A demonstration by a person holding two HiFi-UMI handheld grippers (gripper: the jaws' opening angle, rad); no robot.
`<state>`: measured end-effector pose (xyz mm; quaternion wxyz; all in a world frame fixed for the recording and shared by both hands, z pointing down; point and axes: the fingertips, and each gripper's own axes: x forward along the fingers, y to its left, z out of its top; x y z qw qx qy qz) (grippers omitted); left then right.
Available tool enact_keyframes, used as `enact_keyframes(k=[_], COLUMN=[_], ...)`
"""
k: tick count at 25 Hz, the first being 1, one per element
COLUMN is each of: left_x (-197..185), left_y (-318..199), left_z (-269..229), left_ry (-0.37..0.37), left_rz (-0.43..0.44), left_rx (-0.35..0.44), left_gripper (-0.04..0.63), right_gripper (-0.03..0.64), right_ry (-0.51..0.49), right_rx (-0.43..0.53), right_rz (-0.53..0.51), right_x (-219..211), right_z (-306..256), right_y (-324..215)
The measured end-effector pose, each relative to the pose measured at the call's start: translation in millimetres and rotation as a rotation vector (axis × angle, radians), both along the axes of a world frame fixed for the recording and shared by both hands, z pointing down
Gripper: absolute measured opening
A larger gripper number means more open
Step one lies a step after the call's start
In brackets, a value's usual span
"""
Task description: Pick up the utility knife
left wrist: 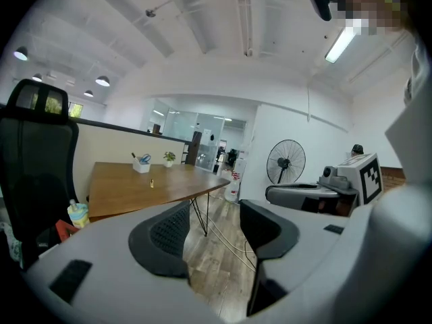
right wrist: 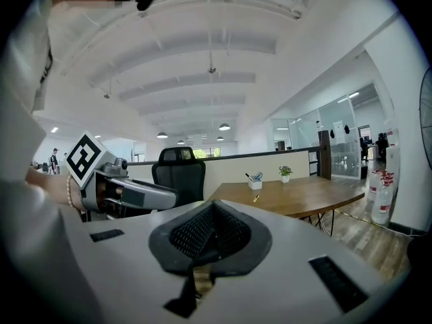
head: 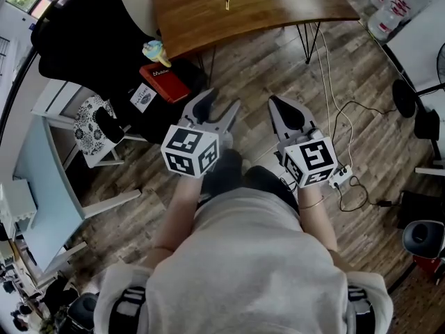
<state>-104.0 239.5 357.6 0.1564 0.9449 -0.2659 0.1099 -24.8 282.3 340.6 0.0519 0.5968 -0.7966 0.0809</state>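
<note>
The small, slim yellow utility knife (head: 227, 3) (too tiny to make out its blade end) lay on the brown wooden table with black hairpin legs (head: 292, 2), well ahead of both grippers across open floor, its long axis pointing roughly away from the person. The grey left gripper (head: 221, 103) had its jaws spread and empty. It looked slightly better lined up with the knife than the grey right gripper (head: 281, 106), whose jaws were pressed together on nothing.
</note>
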Motion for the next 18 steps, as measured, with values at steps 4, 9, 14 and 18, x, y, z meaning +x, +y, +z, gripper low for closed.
enact_keyframes(k=[4, 9, 14, 18], left_x=[8.6, 27.0, 48.8, 57.7], left_y=[-15.3, -52.9, -98.1, -151.7], left_z=[4.3, 11.8, 17.6, 6.0], left_ry=[-0.004, 0.001, 0.011, 0.045], left_rz=[0.009, 0.037, 0.077, 0.070], left_rx=[-0.010, -0.031, -0.048, -0.026], left_gripper=[0.235, 0.235, 0.235, 0.233], right_gripper=[0.012, 0.012, 0.012, 0.012], right_ry=[-0.010, -0.008, -0.008, 0.015], right_rx=[-0.016, -0.042, -0.057, -0.042], right_rz=[0.010, 0.021, 0.046, 0.051], right_x=[8.7, 20.7, 37.6, 49.3], right_z=[6.7, 15.6, 23.0, 15.7], right_y=[-15.5, -50.2, -93.7, -146.3])
